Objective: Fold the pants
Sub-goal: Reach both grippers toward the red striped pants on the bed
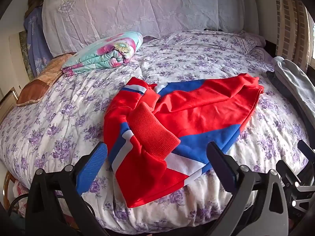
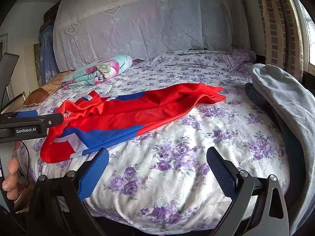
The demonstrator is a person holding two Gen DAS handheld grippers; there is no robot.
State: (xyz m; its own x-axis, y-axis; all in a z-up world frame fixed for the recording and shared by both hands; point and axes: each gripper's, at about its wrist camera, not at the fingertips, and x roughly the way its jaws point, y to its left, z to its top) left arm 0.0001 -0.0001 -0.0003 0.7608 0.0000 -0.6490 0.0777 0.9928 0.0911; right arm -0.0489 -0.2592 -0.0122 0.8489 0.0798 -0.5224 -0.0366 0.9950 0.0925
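Observation:
Red pants (image 1: 193,106) with blue and white panels lie crumpled on the floral bed cover (image 1: 59,118), near its front edge. A ribbed red cuff (image 1: 151,131) lies on top. My left gripper (image 1: 157,157) is open, its jaws either side of the pants' near end, just short of the cloth. In the right wrist view the pants (image 2: 126,108) stretch left to right across the bed. My right gripper (image 2: 157,163) is open and empty over bare cover to the right of the pants. The left gripper (image 2: 37,116) shows at the left edge there.
A folded teal floral quilt (image 1: 106,53) lies at the back left of the bed. A grey garment (image 2: 285,106) hangs over a dark rail on the right. A lace-covered headboard (image 1: 128,9) stands behind. Curtains (image 2: 279,29) hang at right.

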